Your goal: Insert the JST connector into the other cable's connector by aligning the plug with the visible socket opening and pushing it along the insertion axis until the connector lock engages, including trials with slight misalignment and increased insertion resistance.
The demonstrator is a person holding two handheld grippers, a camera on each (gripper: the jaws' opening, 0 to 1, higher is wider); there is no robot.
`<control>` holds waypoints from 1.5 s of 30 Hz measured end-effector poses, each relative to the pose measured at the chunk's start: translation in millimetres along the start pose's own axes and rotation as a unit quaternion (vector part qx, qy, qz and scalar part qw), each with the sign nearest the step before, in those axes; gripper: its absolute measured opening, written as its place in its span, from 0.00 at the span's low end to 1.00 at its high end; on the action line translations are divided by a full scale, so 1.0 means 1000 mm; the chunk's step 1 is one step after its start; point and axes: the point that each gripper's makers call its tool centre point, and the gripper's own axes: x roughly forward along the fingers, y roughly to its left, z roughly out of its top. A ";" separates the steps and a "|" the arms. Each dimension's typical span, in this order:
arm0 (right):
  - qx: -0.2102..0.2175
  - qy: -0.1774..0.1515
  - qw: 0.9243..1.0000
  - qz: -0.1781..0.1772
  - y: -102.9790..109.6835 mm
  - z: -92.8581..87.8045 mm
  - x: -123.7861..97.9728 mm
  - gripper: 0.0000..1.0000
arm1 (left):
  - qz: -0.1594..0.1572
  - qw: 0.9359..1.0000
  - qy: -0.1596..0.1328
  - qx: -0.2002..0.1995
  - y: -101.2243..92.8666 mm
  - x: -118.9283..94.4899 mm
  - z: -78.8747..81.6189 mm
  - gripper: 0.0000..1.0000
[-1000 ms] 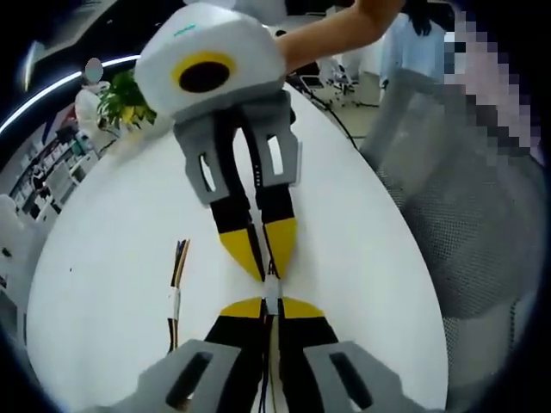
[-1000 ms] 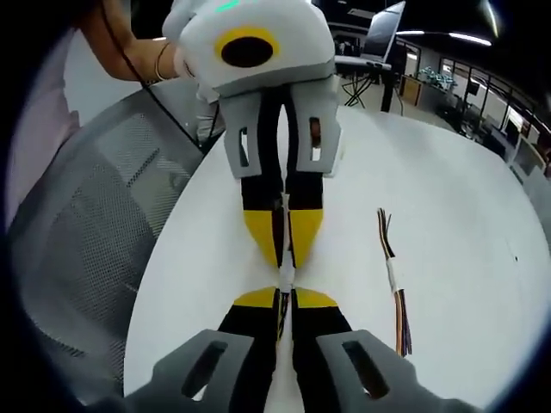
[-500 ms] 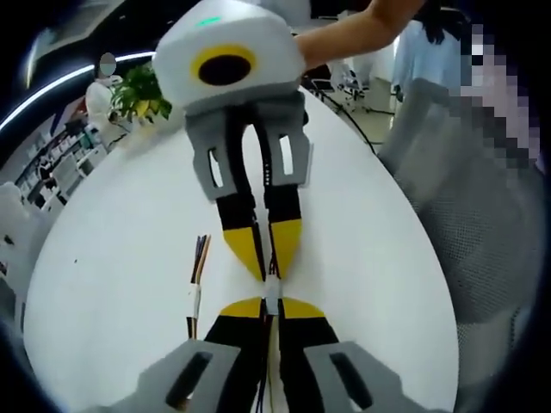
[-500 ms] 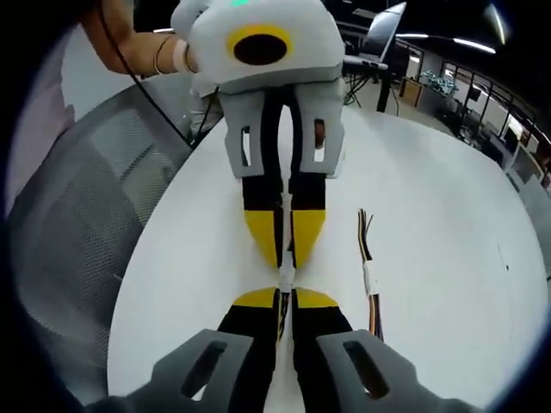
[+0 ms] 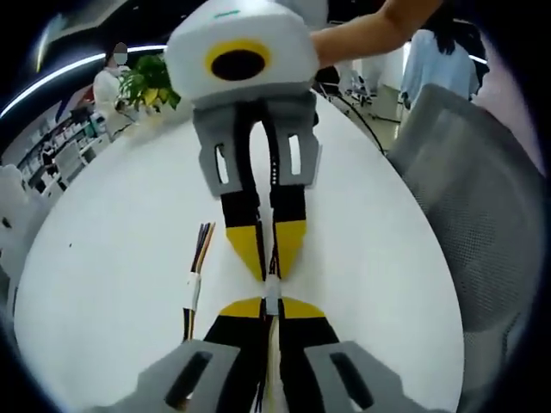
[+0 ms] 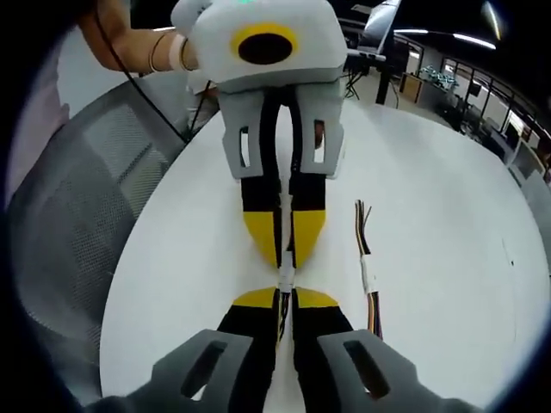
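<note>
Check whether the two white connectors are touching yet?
Touching. Left gripper view shows the white connectors as one unbroken piece between the left claw and right claw.

Left hand-held gripper [image 5: 271, 303] clamped, right hand-held gripper [image 6: 285, 294] clamped, tips meeting

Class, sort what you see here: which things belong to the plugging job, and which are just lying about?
Belongs to the job:
left gripper
right gripper
white connector pinched between both pairs of jaws

Just lying about:
spare cable loose on the white table
mesh chair
plant
laptop
</note>
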 end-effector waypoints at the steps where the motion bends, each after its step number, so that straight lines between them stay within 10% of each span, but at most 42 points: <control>1: 0.000 0.000 1.000 0.000 0.000 0.000 0.000 0.02 | 0.000 1.000 0.000 -0.001 0.001 0.001 -0.001 0.00; 45: 0.057 -0.029 0.997 -0.037 0.002 -0.002 0.005 0.07 | 0.005 0.999 0.006 -0.048 0.001 0.001 -0.011 0.08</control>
